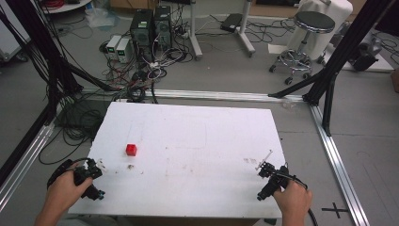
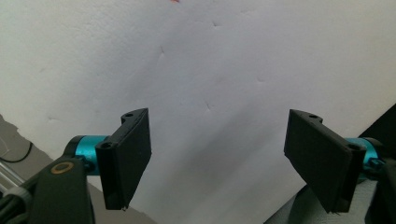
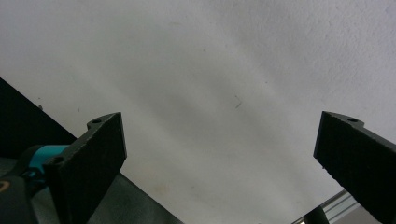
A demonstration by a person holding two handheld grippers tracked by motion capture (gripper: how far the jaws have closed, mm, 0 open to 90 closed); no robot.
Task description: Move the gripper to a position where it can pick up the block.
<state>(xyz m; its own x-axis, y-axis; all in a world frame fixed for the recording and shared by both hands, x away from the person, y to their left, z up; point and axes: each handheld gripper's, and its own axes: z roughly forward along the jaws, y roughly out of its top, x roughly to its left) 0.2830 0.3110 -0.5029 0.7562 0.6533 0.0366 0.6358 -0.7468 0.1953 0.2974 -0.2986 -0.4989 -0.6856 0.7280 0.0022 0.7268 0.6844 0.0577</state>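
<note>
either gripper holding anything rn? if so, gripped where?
Nothing held. The left gripper and right gripper are both open over the white table; the red cube sits untouched on it.

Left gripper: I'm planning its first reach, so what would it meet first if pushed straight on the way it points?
Probably just the bare white tabletop. The left gripper is open and tilted down at it; the red cube lies farther on, seemingly off that line.

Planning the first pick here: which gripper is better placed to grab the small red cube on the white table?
Left, most likely. The small red cube sits on the white foam table just ahead of the left gripper, whose jaws stand wide open and empty. The right gripper, also open, is far across the board.
</note>
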